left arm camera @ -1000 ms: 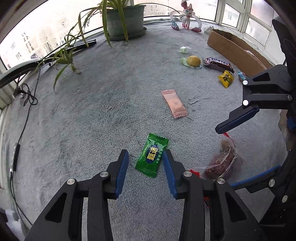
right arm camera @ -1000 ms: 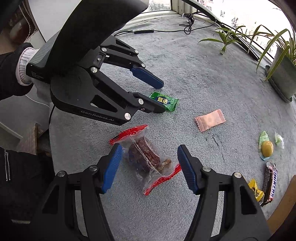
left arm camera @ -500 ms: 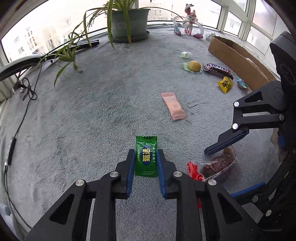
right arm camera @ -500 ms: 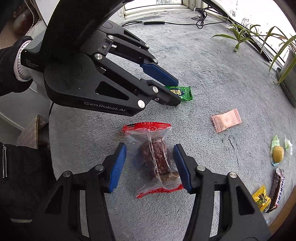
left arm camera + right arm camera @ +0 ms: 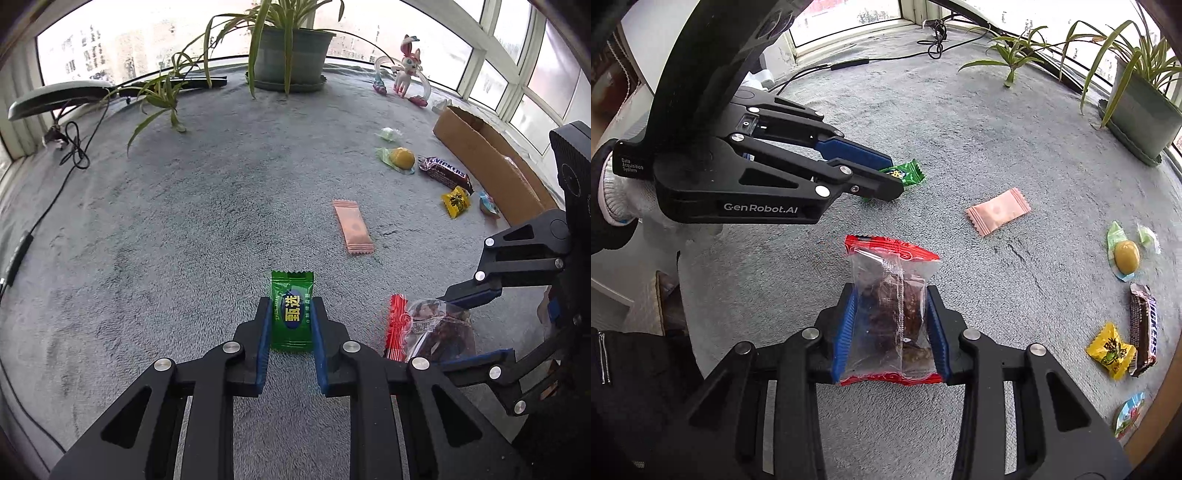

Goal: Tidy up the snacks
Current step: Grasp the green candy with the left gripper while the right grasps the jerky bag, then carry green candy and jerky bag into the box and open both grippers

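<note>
My left gripper has its blue pads pressed against both sides of the green candy packet, which lies on the grey carpet. My right gripper is clamped on the clear red-edged snack bag, just right of the green packet. Beyond the green packet lies a pink sachet. Further off, a Snickers bar and a yellow candy sit near the cardboard box.

Open carpet ahead L, pink packet — cardboard box R
</note>
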Demonstrator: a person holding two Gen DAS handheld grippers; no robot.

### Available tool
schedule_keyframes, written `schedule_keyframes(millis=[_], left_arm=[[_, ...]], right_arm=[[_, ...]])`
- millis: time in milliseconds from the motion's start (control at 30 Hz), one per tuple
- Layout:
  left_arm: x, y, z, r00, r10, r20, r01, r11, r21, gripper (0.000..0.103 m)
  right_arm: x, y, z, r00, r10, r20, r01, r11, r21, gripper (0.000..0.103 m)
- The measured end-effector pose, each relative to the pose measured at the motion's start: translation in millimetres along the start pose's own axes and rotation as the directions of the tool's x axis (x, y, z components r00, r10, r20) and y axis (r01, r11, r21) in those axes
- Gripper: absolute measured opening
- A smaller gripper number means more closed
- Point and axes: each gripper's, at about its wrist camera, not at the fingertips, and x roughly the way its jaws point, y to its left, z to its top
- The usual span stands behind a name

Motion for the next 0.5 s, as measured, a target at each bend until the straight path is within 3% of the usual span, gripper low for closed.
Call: schedule_keyframes(millis=[267,500], left_arm=[[-14.2,-5.2,8.3,0.998,-0.016,0.061,0.02,0.998,-0.06,0.018],[-21.8,-22.9,25.2,0.993,-0.048,0.107,0.053,0.997,-0.051,0.018]], right_arm=[[-29.8,-29.4,-11.1,0.994,-0.058,0.088,0.042,0.985,0.168,0.038],[-66.5,-57.6,-22.0,0.98,-0.133,0.151,0.091,0.962,0.257,0.038]])
